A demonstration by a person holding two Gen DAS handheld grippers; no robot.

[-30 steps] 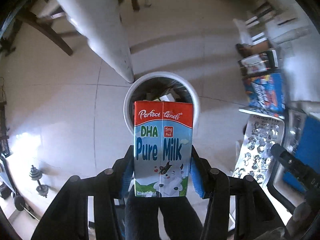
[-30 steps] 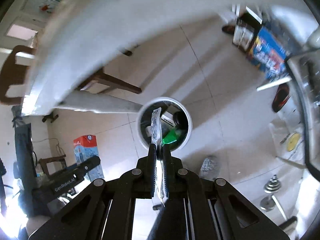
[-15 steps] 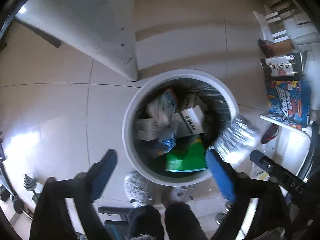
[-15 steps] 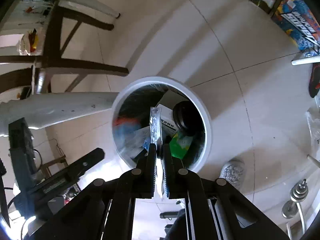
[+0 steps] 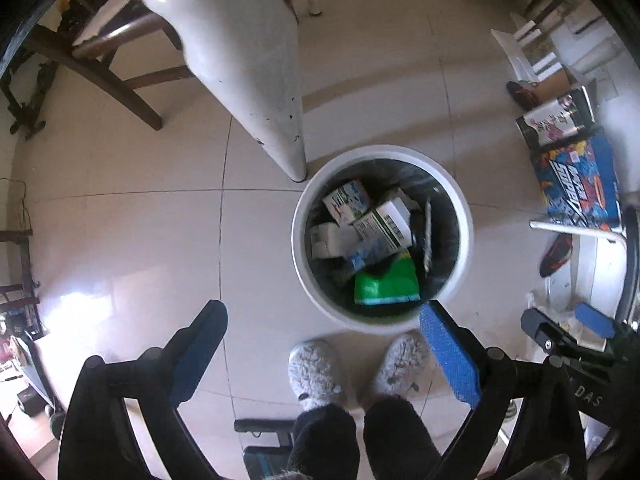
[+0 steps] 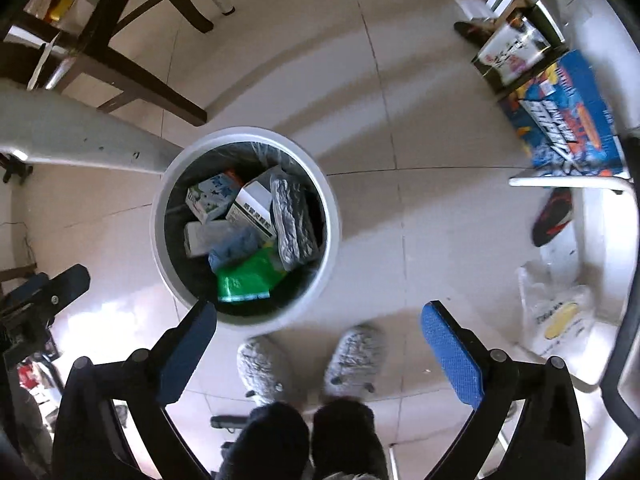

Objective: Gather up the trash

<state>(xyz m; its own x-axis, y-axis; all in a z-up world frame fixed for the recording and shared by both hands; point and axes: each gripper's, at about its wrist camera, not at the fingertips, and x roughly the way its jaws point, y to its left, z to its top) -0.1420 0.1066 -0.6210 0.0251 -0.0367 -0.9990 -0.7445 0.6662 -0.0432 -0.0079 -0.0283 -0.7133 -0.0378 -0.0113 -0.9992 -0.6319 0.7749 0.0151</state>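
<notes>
A round white trash bin (image 5: 464, 208) stands on the tiled floor, lined with a dark bag; it also shows in the right wrist view (image 6: 332, 204). Inside lie the milk carton (image 5: 347, 202), a white box (image 5: 386, 226), a green packet (image 5: 386, 286) and a silver blister pack (image 6: 292, 222). My left gripper (image 5: 324, 324) is open and empty, above the floor in front of the bin. My right gripper (image 6: 318, 320) is open and empty, to the right of the bin.
A white table leg (image 5: 260, 80) slants down just left of the bin. The person's grey slippers (image 5: 316, 372) stand right before it. Boxes and a blue package (image 5: 576, 184) sit at the right. A wooden chair (image 6: 120, 60) stands behind the bin.
My left gripper let go of the milk carton into the bin, then drew back. My right gripper opened and dropped the silver blister pack into the bin.
</notes>
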